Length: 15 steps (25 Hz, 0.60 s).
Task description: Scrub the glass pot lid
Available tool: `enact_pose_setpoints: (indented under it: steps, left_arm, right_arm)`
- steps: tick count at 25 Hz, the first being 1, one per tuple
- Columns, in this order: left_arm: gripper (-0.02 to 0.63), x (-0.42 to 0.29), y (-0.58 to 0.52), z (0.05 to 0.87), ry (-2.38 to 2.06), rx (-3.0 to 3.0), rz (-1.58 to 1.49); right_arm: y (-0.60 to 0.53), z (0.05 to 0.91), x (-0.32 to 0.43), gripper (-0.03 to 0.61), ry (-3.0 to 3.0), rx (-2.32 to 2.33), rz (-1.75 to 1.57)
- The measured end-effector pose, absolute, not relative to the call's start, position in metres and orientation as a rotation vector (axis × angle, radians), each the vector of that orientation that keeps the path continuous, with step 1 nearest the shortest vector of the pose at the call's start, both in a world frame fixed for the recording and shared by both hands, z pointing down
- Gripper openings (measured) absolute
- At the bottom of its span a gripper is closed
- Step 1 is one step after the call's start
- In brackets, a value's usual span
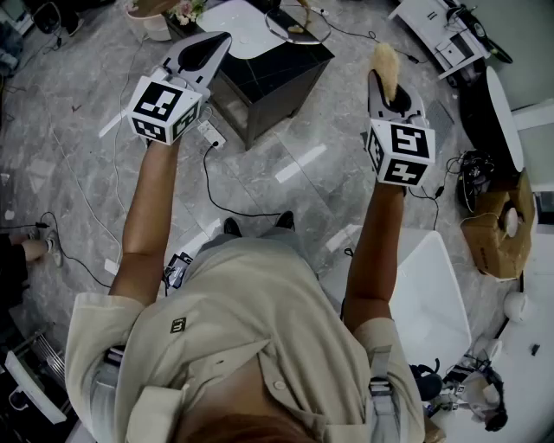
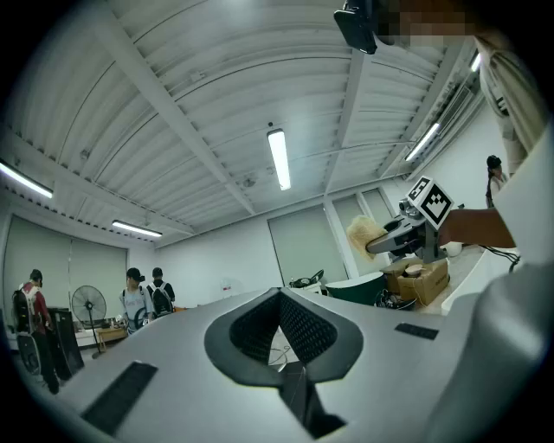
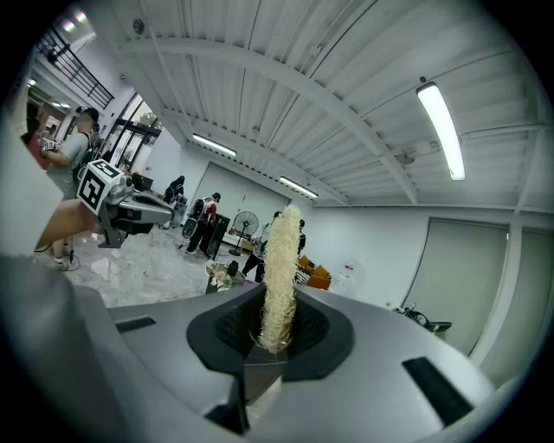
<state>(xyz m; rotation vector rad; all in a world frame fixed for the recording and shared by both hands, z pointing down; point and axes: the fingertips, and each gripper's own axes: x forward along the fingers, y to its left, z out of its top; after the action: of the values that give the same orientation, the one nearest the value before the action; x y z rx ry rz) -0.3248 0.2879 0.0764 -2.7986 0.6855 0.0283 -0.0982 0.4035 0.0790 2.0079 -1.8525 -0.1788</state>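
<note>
We've got the scrubber (image 1: pixel 384 62) pinched upright in the right gripper (image 1: pixel 387 91), while the left gripper (image 1: pixel 210 49) is closed on nothing. The glass pot lid (image 1: pixel 299 24) looks to be at the black table's (image 1: pixel 270 67) far right corner, ahead and between both.

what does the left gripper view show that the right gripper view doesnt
Only the left gripper view: the right tool seen from outside, and a cardboard box behind it. Only the right gripper view: the left tool seen from outside. Both: the straw-coloured scrubber clamped in the right tool, ceiling strip lights, and people standing in the background.
</note>
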Motion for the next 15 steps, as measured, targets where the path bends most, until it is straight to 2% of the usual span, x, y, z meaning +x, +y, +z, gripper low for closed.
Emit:
enact_pose_setpoints:
  steps: [15]
  left_arm:
    - [0.012, -0.267, 0.281, 0.087, 0.739, -2.784, -0.035]
  right_arm:
    - [0.386, 0.094, -0.038, 0.051, -1.928, 1.987, -0.143]
